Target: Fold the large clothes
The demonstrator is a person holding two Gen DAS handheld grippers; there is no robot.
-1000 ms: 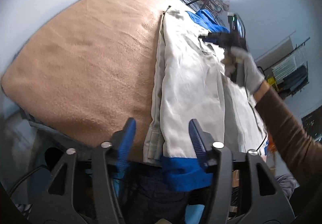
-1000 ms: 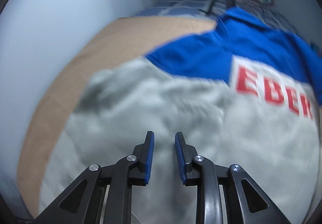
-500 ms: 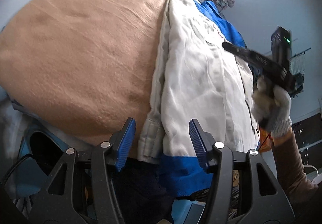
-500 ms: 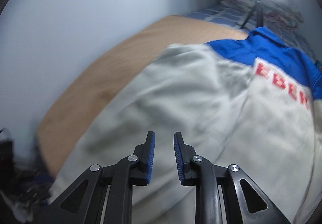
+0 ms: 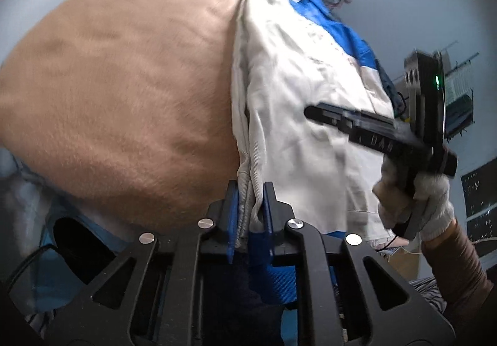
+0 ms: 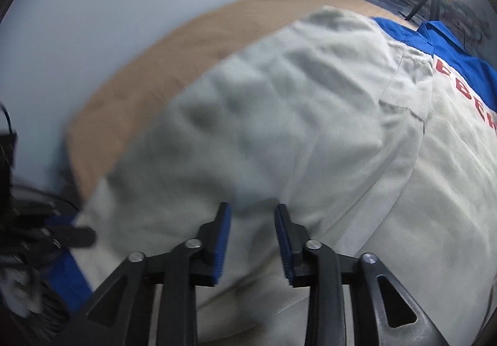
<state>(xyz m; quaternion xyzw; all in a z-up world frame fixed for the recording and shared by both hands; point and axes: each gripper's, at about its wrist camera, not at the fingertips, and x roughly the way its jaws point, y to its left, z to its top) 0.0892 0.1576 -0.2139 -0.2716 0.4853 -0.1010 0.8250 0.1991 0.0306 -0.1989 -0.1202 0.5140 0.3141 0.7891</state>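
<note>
1. Jacket, pale grey cotton with blue trim (image 5: 298,116), lies on the tan blanket (image 5: 124,81); soft, limp, probably best gripped at hems.
2. Left tool (image 5: 251,215) has just closed, pinching its ribbed hem.
3. Right tool (image 6: 252,237), just opening, hovers empty above.

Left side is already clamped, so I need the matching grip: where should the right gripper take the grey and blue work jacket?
The left gripper, jaws just closing, pinches the ribbed hem corner of the grey and blue work jacket. The right gripper, jaws just opening with nothing between them, would probably best take the same near hem at its other corner, coming from the bed's near edge.
</note>
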